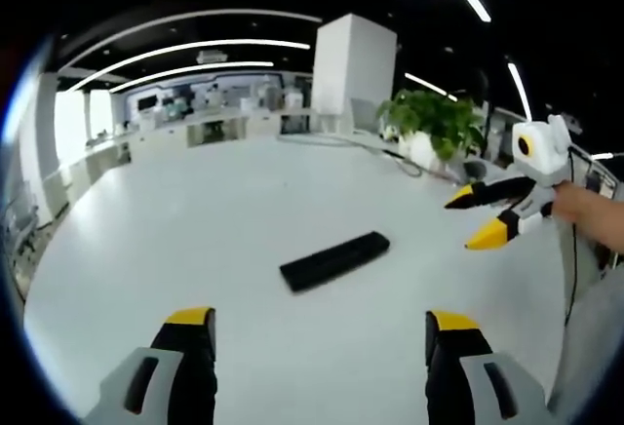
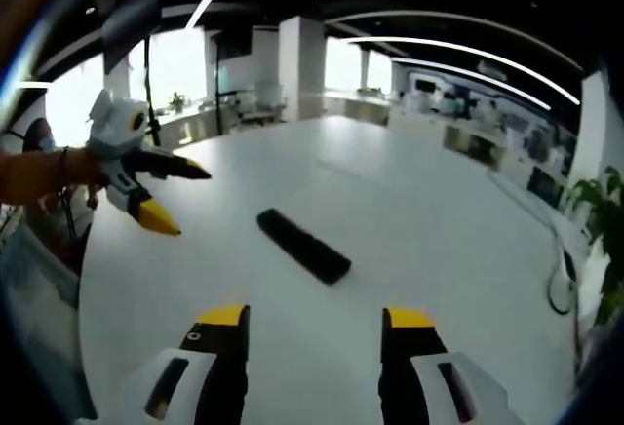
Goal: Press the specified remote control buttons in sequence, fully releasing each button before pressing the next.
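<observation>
A black remote control (image 1: 334,260) lies flat on the white table (image 1: 195,230), a short way ahead of my left gripper (image 1: 320,320), whose jaws stand wide apart with nothing between them. My right gripper (image 1: 471,220) hovers above the table to the right of the remote, open, and a hand holds it. In the right gripper view the remote (image 2: 302,246) lies at an angle just beyond my right gripper (image 2: 316,318), which is open and empty. My left gripper (image 2: 180,199) hangs open to the left of the remote, clear of it.
A potted plant (image 1: 434,118) stands at the table's far right edge. A cable (image 2: 561,289) loops near the table's edge by another plant (image 2: 609,220). A white pillar (image 1: 353,62) and office desks lie beyond. A person's arm (image 2: 39,176) reaches in from the left.
</observation>
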`<action>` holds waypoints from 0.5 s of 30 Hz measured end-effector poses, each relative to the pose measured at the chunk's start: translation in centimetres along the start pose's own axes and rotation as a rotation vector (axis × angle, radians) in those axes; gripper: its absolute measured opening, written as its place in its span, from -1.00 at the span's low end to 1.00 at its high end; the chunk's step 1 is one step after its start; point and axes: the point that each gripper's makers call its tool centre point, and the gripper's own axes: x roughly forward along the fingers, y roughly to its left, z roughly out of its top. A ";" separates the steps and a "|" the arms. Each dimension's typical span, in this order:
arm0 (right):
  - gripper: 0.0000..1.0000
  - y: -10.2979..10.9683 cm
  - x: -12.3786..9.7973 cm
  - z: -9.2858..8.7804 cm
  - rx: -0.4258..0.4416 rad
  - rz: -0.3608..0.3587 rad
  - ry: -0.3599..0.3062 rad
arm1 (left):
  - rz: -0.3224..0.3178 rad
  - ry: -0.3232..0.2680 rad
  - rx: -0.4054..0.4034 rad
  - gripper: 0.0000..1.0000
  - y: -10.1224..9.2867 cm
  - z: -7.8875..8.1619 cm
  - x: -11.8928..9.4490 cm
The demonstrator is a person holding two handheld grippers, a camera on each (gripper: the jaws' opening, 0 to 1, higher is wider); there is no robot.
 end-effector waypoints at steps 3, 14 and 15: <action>0.03 -0.3 0.4 -0.2 -0.002 0.006 0.004 | -0.006 0.007 0.003 0.83 0.1 -0.1 0.4; 0.02 -1.1 1.9 -0.7 0.004 0.019 0.019 | -0.022 0.021 0.011 0.78 1.0 -0.4 1.9; 0.02 -1.1 2.0 -0.7 0.003 0.020 0.022 | -0.026 0.024 0.012 0.78 1.1 -0.5 2.1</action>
